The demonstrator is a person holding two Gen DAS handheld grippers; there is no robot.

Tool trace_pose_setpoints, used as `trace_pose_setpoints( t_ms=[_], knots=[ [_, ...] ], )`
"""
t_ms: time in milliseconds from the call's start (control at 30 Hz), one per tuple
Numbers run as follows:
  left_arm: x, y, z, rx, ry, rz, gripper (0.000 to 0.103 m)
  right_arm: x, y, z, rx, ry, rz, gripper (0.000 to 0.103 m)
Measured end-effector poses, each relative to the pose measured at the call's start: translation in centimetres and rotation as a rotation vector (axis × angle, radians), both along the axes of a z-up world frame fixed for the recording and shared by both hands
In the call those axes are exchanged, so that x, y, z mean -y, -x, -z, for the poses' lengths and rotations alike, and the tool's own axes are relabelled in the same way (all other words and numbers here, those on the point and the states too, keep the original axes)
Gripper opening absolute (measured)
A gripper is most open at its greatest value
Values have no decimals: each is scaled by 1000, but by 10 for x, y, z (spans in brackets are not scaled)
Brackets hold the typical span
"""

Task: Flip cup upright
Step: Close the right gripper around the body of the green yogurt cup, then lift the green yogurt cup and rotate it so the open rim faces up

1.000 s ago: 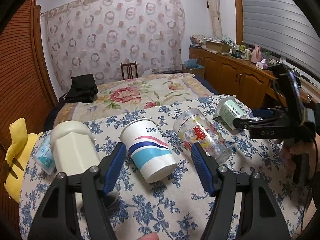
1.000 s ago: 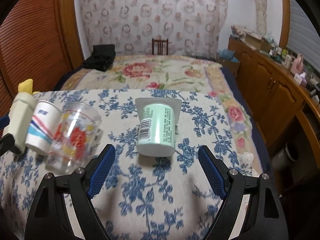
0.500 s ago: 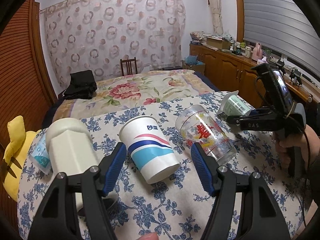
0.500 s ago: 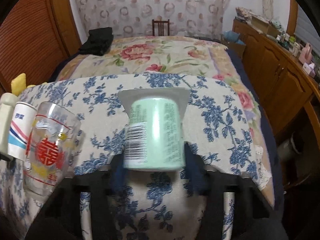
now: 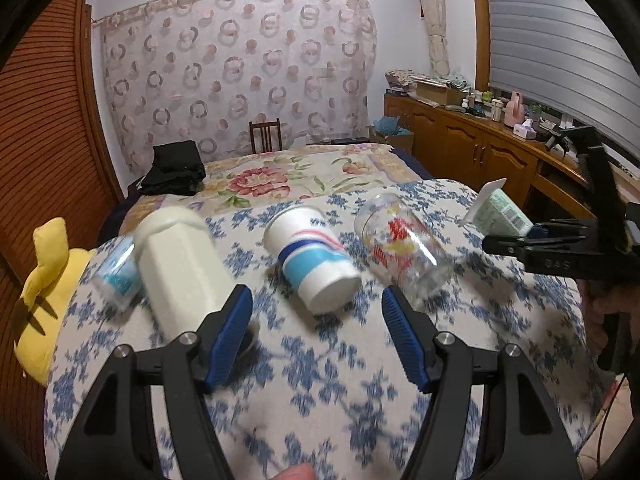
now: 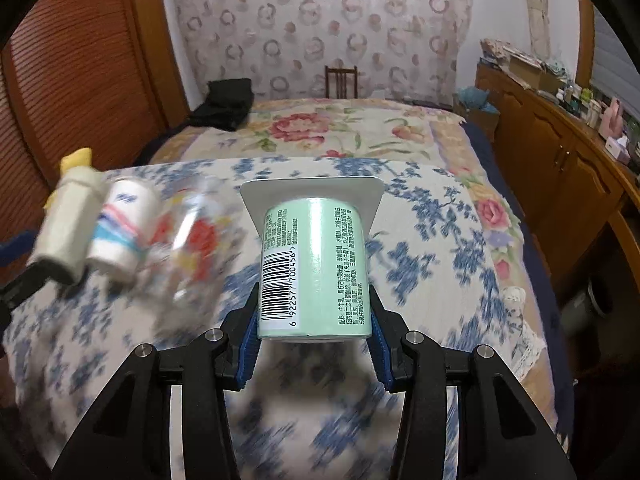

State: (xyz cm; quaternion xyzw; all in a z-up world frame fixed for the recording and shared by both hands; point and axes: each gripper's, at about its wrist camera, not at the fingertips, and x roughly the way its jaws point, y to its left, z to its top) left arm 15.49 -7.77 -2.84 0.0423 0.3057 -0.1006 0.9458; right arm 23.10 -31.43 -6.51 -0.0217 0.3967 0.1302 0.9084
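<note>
Two blue pads of the right gripper [image 6: 314,344] are clamped on the base of the green cup [image 6: 314,266], held tilted above the floral tablecloth [image 6: 432,216]. Near the paper cup [image 5: 312,258], the left gripper [image 5: 316,332] is seen spread wide, holding nothing.

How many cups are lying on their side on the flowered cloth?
3: the cream cup at the left, the striped paper cup in the middle, the clear printed glass beside it. The green cup is in the right tongs. Another may hide behind the cream cup.
</note>
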Motion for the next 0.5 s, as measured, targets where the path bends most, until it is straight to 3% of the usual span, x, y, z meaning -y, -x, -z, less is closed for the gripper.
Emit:
trace_pose_setpoints(
  t_ms=[300,500],
  knots=[
    [-36,48,5,-29,12,-29,67,-58,77,6,-24,-80,-140,46],
    [-62,66,13,-79,28,-56,67,-107,98,24,-79,-114,-194,47]
  ],
)
